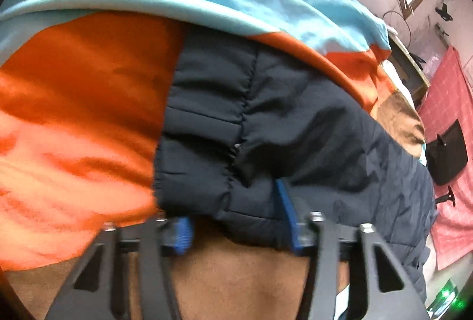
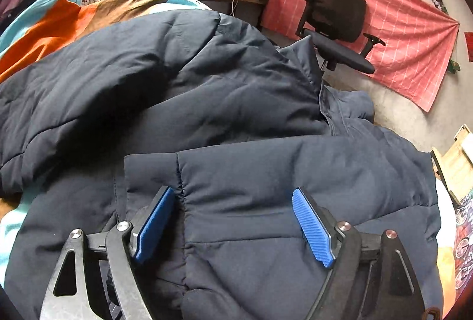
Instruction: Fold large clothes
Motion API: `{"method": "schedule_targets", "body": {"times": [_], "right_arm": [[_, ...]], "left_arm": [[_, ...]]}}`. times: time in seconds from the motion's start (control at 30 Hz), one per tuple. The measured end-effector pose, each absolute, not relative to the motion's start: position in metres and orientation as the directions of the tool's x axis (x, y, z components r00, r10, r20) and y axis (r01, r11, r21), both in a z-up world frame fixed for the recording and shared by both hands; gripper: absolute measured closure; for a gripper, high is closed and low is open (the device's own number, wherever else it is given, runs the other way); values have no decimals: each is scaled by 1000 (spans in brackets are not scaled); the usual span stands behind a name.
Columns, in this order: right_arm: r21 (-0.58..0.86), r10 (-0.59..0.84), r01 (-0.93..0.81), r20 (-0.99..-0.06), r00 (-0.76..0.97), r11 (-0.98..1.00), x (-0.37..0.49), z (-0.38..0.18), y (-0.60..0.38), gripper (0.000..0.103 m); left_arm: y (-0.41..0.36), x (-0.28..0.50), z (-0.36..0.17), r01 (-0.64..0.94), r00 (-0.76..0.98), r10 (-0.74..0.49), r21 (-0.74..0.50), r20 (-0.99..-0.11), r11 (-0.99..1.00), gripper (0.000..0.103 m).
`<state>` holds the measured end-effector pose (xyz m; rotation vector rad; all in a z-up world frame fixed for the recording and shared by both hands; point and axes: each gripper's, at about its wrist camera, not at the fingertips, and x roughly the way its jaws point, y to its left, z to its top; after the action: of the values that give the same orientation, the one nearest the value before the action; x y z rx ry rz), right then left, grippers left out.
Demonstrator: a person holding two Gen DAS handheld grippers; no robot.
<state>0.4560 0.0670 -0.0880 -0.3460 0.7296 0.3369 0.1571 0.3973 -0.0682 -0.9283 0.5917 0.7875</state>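
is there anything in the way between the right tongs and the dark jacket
Nothing visible. The right tongs stand open directly over the navy jacket, with its quilted hem between the blue pads and no other item in between.

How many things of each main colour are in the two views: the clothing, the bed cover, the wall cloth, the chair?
Navy: 1, the padded jacket
Orange, light blue and brown: 1, the bed cover
Pink-red: 1, the wall cloth
Black: 1, the office chair
Total: 4

Black office chair (image 2: 337, 15) before a pink checked wall cloth (image 2: 399, 33), grey floor (image 2: 393, 110)
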Motion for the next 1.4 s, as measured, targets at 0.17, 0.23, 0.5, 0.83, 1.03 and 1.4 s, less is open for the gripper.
{"method": "schedule_targets", "body": {"times": [0.17, 0.23, 0.5, 0.83, 1.03, 1.4], "right_arm": [[-197, 171, -410, -690, 704, 891, 457, -94, 70, 20], [-189, 176, -411, -691, 701, 892, 457, -93, 69, 19], [-15, 307, -421, -661, 684, 907, 447, -58, 39, 19], [17, 383, -473, -614, 690, 881, 433, -2, -19, 19], [81, 402, -439, -573, 714, 895, 440, 28, -92, 19], [277, 427, -326, -537, 728, 904, 468, 48, -216, 19]], "left_arm": [[386, 153, -56, -801, 584, 358, -446, -729, 398, 85], [373, 154, -42, -788, 599, 386, -431, -702, 439, 86], [304, 164, 38, -622, 761, 457, -321, -460, 714, 89], [179, 225, 117, -218, 961, 185, -154, -204, 964, 90], [105, 273, 124, -14, 977, -8, -105, -211, 994, 91], [-17, 345, 63, 230, 896, -218, -16, -386, 973, 91]]}}
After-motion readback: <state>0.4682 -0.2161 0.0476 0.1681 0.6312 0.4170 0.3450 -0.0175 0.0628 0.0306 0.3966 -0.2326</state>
